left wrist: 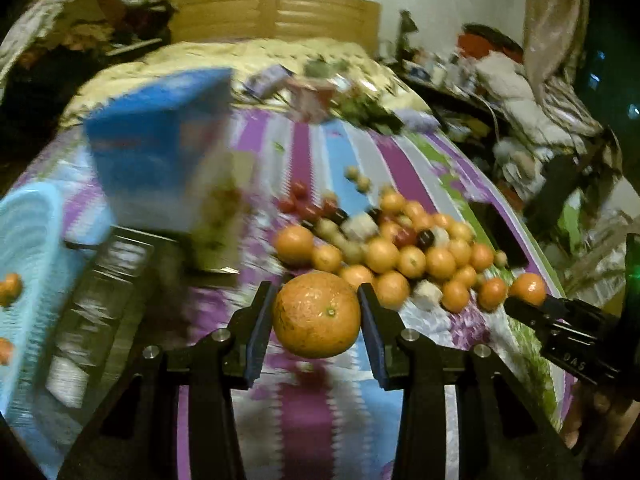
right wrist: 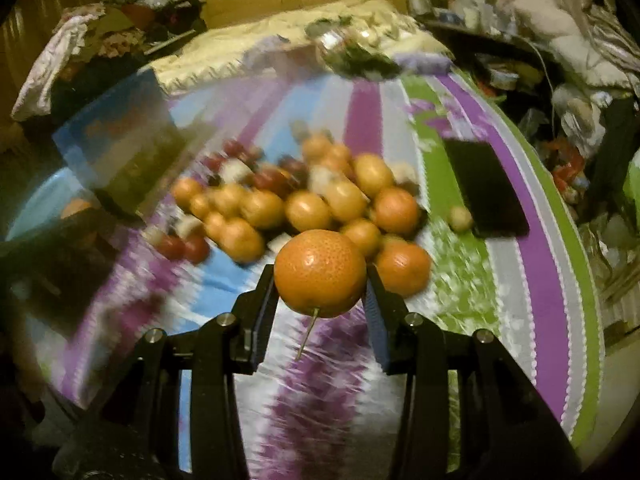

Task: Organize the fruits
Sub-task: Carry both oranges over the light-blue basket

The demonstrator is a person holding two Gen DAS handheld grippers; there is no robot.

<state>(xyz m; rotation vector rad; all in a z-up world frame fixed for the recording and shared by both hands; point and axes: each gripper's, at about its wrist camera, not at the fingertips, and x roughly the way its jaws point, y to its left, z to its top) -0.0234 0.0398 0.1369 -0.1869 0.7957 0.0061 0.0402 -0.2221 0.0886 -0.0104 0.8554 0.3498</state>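
My left gripper (left wrist: 316,294) is shut on a large orange (left wrist: 317,320), held above the striped bedspread. My right gripper (right wrist: 320,278) is shut on another orange (right wrist: 320,268) with a thin stem hanging below it. Beyond both lies a pile of fruit (left wrist: 400,248) (right wrist: 304,200): several oranges, small red fruits, dark ones and pale ones. In the left wrist view the right gripper's black body (left wrist: 568,328) comes in from the right with its orange (left wrist: 527,288) at its tip.
A light blue basket (left wrist: 28,232) at the left holds two oranges. A blue box (left wrist: 160,140) stands behind it, and a clear tray (left wrist: 100,300) lies beside it. A black phone (right wrist: 486,188) lies right of the pile. Clutter lines the bed's right edge.
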